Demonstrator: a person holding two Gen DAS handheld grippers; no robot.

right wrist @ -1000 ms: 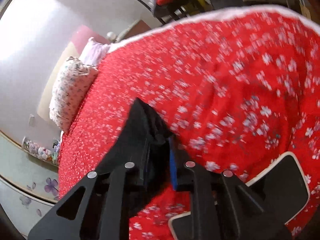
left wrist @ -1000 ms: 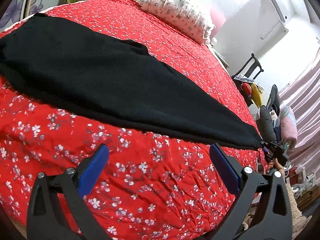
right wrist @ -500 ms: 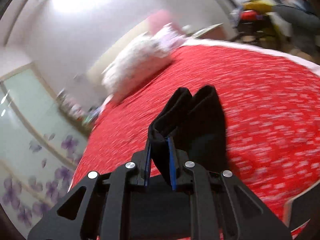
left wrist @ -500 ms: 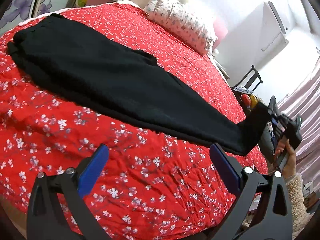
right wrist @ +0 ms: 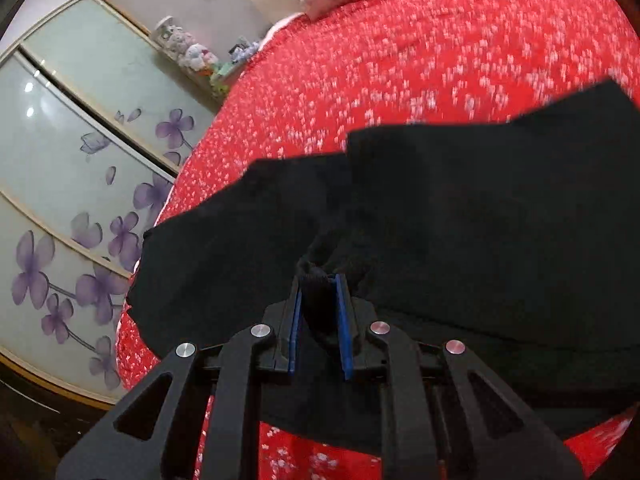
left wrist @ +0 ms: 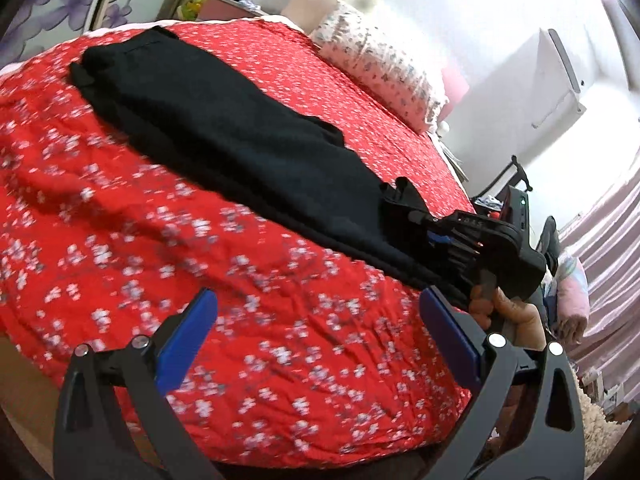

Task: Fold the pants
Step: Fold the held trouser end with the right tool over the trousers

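In the left wrist view, the left gripper (left wrist: 318, 328) hung over the near edge of a bed covered with a red floral bedspread (left wrist: 168, 248), its blue-padded jaws spread wide with nothing between them. The black pants (left wrist: 240, 136) lay flat across the bedspread, running from the waist end at the upper left, near the far corner of the bed, down toward the right. At the lower right end of the garment, the right gripper (left wrist: 404, 200) came in over the fabric with a bunch of the black cloth caught at its tip. A person's hand (left wrist: 504, 308) held the handle of that gripper, just behind the left gripper's right finger. A floral pillow (left wrist: 380, 64) sat at the head of the bed, well apart from the pants. The white wall beyond it was washed out by light, and a pale pink curtain (left wrist: 612, 248) hung at the far right.

In the right wrist view, the right gripper (right wrist: 319, 292) had its blue pads drawn close together on a folded bunch of black fabric that stood up between them. Below and ahead of the fingers the rest of the pants (right wrist: 480, 216) spread across the bedspread (right wrist: 400, 64), filling most of the middle and right of the frame. A wardrobe with frosted doors printed with purple flowers (right wrist: 80, 200) stood to the left of the bed, with small ornaments on a ledge beside it. The bedspread's pattern was smeared by motion blur.
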